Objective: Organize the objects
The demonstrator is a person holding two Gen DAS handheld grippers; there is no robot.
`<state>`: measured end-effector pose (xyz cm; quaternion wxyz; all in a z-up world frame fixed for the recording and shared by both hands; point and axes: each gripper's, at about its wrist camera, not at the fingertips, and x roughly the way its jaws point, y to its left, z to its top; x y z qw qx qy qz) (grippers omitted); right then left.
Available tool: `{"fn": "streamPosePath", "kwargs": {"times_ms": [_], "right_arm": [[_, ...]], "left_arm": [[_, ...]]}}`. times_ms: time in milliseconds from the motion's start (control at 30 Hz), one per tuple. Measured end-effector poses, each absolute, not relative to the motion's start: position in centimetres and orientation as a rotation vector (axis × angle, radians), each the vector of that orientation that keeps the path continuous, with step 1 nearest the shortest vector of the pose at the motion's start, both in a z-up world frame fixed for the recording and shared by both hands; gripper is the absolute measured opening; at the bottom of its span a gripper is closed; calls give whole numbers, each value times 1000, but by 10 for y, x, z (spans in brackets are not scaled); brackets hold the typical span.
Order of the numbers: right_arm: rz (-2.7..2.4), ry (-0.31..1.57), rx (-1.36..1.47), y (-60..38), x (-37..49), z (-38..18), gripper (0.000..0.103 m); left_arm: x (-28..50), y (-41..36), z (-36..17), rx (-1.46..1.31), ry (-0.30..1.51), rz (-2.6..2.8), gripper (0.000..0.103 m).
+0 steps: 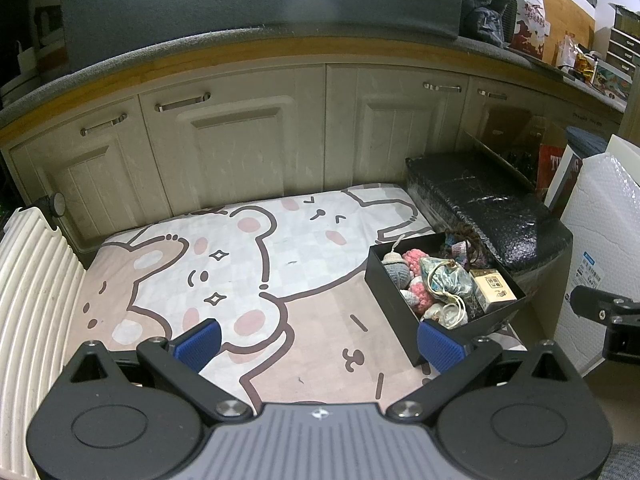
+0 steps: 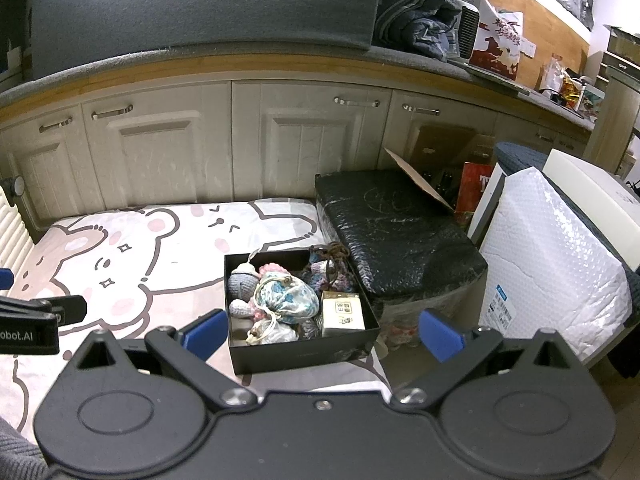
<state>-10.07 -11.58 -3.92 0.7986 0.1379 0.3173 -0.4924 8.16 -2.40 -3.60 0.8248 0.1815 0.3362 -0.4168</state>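
Left wrist view: we're over a cartoon-bear mat (image 1: 256, 264), pink, cream & white, lying flat in front of a row of pale cabinet doors (image 1: 236, 148) w/ metal handles. Left gripper (image 1: 318, 346) has its blue pads spread wide, nothing between them, mat showing through the gap. Black box (image 1: 404, 312) sits on the mat's right edge, near the front corner, lid off. It's packed: crochet pieces in grey & pink (image 1: 416, 268), a floral drawstring pouch (image 1: 450, 280), a small cream carton (image 1: 494, 290) at its right end. A ribbed white panel (image 1: 36, 304) runs along the mat's left side. Off the mat's far right corner, a bin wrapped in black plastic (image 1: 492, 208), touching or just beside the box, can't tell which. Beyond that, a bubble-wrap parcel (image 1: 600, 232).

Right wrist view: right gripper (image 2: 322, 332) is also spread wide & empty, the box (image 2: 304, 354) sitting just ahead of the gap, its near wall facing us. Left gripper's black body (image 2: 36, 320) pokes in over the mat's left part. Above the cabinets, a grey-topped counter w/ wood edge (image 2: 280, 66), a dark panel (image 2: 200, 4) standing on it, bundled dark fabric (image 2: 416, 20) & a red-white bag (image 2: 496, 50) further right of it. An open cardboard flap (image 2: 420, 180) rises behind the black bin.
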Motion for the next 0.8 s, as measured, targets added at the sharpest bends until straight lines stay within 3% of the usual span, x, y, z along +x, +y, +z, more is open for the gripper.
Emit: {"fn": "streamPosePath", "kwargs": {"times_ms": [800], "right_arm": [[-1056,681,295,-116,-101,-39,103]], "left_arm": [[83,-25,-35,390,719,-897,103]]}}
